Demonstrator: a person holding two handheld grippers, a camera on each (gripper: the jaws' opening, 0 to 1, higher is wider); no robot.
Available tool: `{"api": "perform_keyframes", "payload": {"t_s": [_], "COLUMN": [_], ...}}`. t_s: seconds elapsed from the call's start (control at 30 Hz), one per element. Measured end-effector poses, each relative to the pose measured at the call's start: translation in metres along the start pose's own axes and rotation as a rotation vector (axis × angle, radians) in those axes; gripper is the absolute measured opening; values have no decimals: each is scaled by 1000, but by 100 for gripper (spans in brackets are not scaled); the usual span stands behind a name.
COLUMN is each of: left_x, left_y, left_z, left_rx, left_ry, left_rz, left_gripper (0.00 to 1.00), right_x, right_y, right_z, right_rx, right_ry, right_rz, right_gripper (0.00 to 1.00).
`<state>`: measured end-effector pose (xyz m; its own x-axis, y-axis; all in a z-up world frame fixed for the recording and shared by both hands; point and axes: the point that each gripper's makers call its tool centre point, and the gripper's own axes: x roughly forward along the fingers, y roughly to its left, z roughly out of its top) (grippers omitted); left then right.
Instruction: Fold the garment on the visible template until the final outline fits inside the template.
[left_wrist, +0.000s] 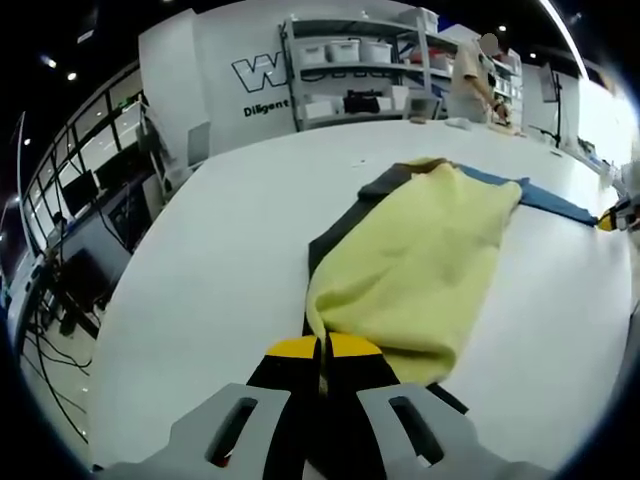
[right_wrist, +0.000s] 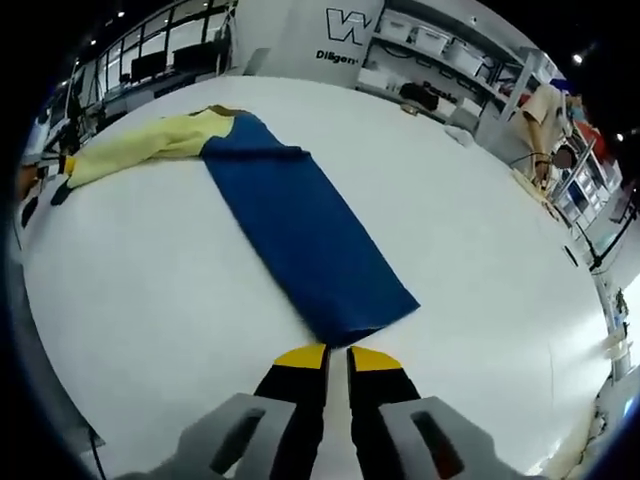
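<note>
While pinched — garment in left claw

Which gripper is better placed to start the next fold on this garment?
Left, most likely. The left gripper is shut at the yellow leg's end and seems to pinch its hem, though the contact is hard to confirm. The right gripper is shut just short of the blue leg, holding nothing.

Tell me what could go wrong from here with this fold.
The left tool looks shut at the yellow leg's end; a thin pinch might slip mid-fold. The right tool sits at the blue leg's hem, seemingly holding nothing, so that side may lag and skew. The dark template is mostly covered, making fit hard to judge.
</note>
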<state>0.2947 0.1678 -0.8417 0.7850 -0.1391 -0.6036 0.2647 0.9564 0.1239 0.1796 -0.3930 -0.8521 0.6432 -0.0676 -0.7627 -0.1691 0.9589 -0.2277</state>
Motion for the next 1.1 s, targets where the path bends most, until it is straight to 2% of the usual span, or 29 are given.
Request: {"api": "perform_keyframes", "payload": {"t_s": [0.17,0.33,0.43,0.63,0.67,0.8,1.1], "left_x": [-1,0,-1,-2,-2,-2,-13], "left_y": [0,0,0,2,2,1,-10], "left_z": [1,1,1,2,2,3,18], "left_rx": [-1,2,0,-9,-9,-12,-1], "left_ry": [-2,-1,-4,-9,-10,-8,-28], "left_rz": [1,1,0,1,1,-4,-23], "left_gripper": [0,0,0,0,0,0,0], "right_x": [-12,-6,6,16,15,13,0], "right_y": [3,5,8,10,8,7,14], "right_z": [11,18,14,2,4,4,32], "right_rx": [0,-4,-21,-4,-3,-2,-49], "right_ry": [-45,-60,-35,18,3,11,-62], "right_rz": [-18,-12,3,27,24,28,23], "right_gripper": [0,0,0,0,0,0,0]}}
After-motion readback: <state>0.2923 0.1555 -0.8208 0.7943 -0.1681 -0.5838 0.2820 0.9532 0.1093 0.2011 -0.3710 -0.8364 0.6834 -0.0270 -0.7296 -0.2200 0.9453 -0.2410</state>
